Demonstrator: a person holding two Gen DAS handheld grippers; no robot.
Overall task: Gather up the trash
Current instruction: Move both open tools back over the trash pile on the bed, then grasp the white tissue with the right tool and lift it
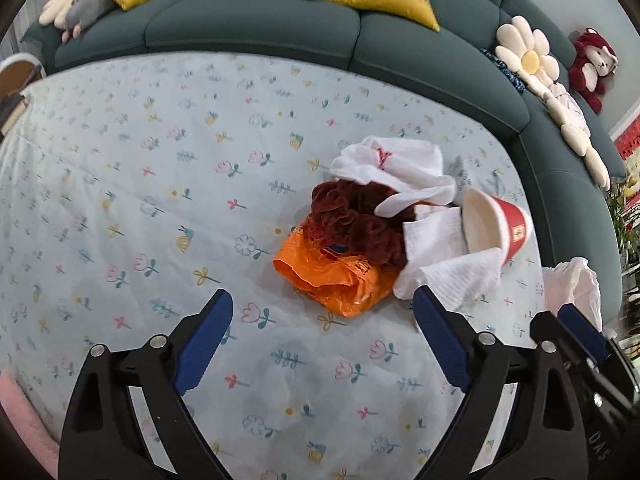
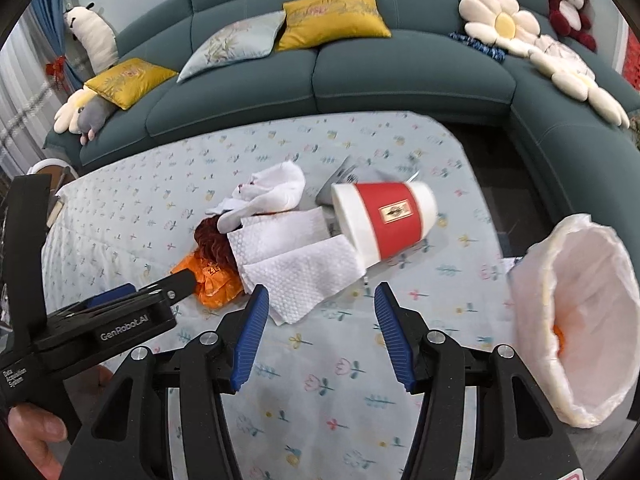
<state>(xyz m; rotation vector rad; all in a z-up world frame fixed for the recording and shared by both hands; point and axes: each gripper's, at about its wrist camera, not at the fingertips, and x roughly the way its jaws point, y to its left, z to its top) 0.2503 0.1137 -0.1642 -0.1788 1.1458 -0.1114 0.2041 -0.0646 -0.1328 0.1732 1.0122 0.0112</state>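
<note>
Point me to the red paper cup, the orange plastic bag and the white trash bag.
red paper cup [image 2: 394, 216]: right wrist view, red side wall.
orange plastic bag [image 1: 340, 276]: left wrist view, crumpled front.
white trash bag [image 2: 592, 300]: right wrist view, inner wall.

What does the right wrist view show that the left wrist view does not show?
Only the right wrist view shows the open mouth of the white trash bag, with something orange inside, and the panda toy on the sofa. Only the left wrist view shows the inside of the tipped red cup. Both show the orange plastic bag, the paper towels and both grippers, left gripper, right gripper, jaws open.
</note>
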